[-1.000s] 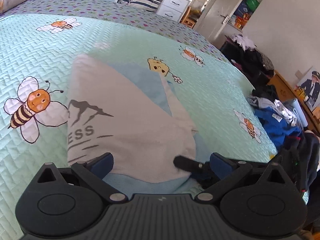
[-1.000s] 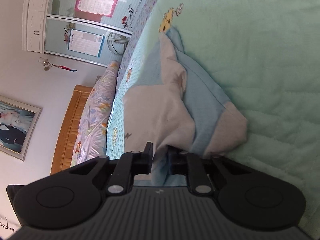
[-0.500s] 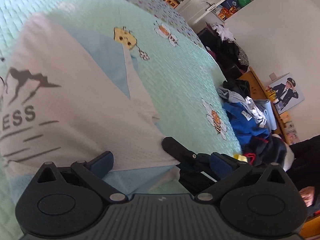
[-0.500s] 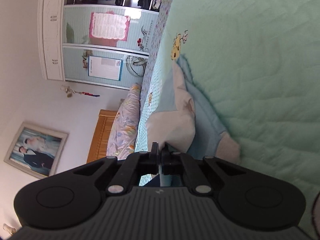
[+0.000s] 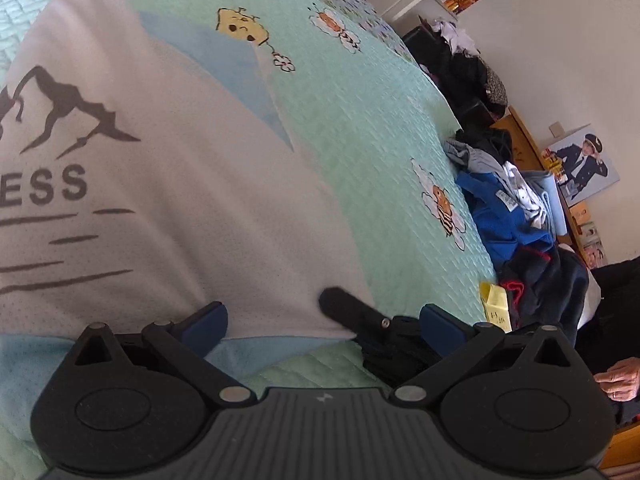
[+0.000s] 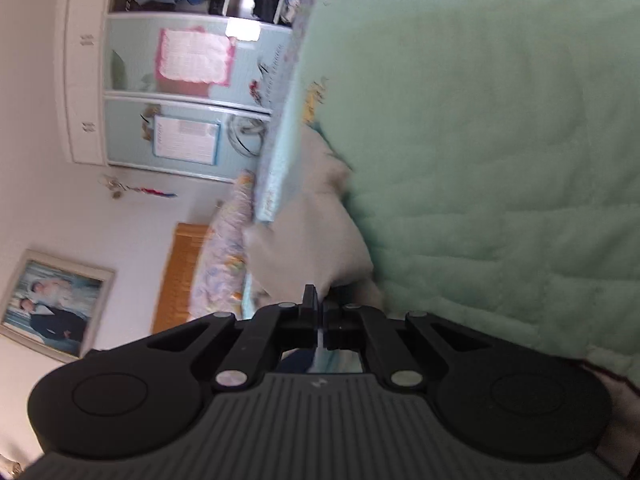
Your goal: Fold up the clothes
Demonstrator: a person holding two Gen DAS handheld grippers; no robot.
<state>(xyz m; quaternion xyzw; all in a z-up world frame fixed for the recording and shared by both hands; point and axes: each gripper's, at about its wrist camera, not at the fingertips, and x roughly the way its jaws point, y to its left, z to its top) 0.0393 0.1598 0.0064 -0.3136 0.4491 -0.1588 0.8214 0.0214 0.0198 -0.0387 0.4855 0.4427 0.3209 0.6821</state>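
White knit: my landmark is the T-shirt [image 5: 168,184], lying on the bed right ahead of my left gripper [image 5: 320,322], mountain print and letters facing up.
Left fingers: I read them as spread wide, one blue pad [image 5: 208,320] resting at the shirt's near hem, the other off to the side of it; nothing is pinched between them.
Right fingers: my right gripper [image 6: 320,312] has its jaws pressed together on the shirt's near corner, and pale cloth bunches just past the tips.
Blue panel: a light blue layer [image 5: 224,60] shows past the white front and again under the hem nearest me.
Risk, slip: I judge the right pinch catches only a thin edge, so a quick pull could strip it free and drop the fold.
Risk, skew: with one corner carried and the left side unheld, I expect the hem could drag crooked or pull the layers apart.
Surface: beyond the shirt, the mint quilted bedspread [image 5: 360,128] with bee prints, soft enough to grip fabric.
Room: farther past the shirt, a heap of clothes [image 5: 508,216] at the bed's edge, then a wardrobe [image 6: 176,92] and a framed portrait [image 6: 52,308] on the wall.
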